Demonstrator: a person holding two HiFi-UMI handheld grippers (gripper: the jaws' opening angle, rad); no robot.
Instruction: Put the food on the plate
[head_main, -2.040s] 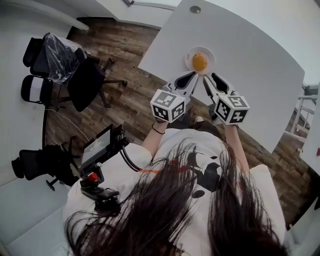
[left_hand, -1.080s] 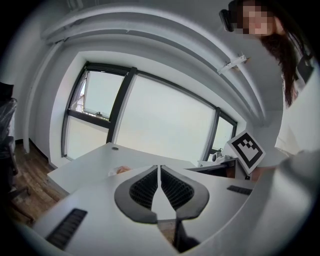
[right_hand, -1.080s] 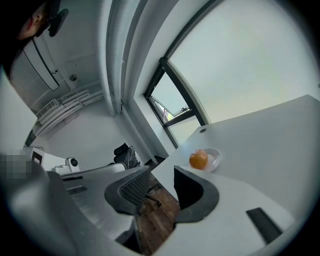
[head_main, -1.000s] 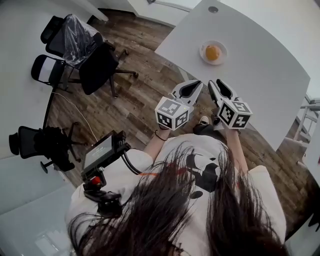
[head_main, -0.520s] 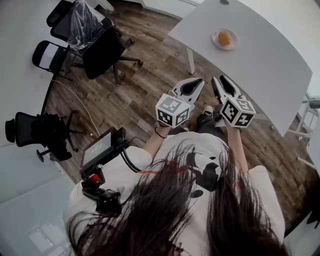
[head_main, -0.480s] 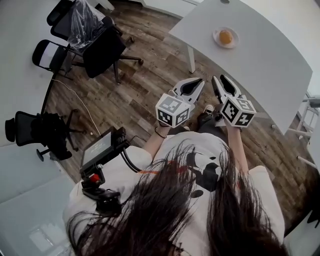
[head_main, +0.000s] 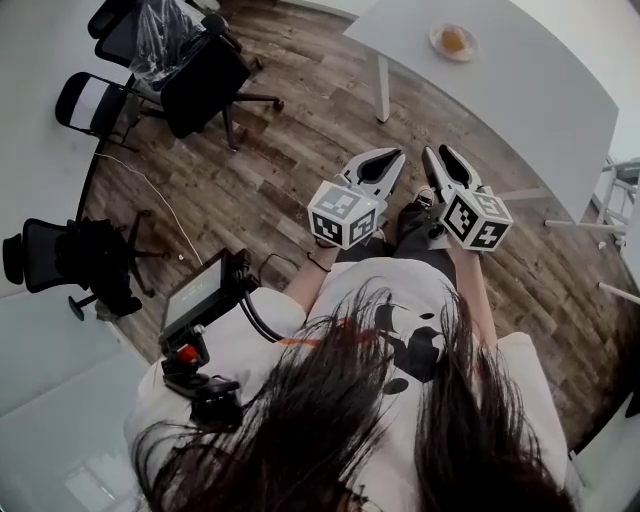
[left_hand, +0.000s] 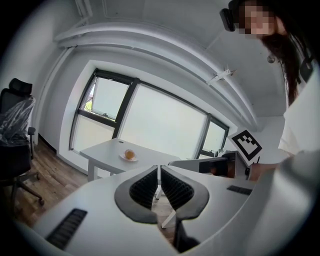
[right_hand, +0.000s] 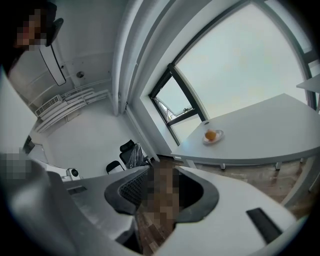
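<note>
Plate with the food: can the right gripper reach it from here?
Probably not. The plate sits far off on the white table, while the right gripper hangs close to the person, over the wood floor. Nothing blocks the way; the person would need to step closer.

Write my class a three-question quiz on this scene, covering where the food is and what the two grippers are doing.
1. True or false: the orange food lies on the plate.
2. Choose: the left gripper has its fingers A) wide apart, B) together with nothing between them, C) closed on the food.
3. Fill in: the plate stands on the white ____, well away from the right gripper.
Key: 1 true; 2 B; 3 table.
</note>
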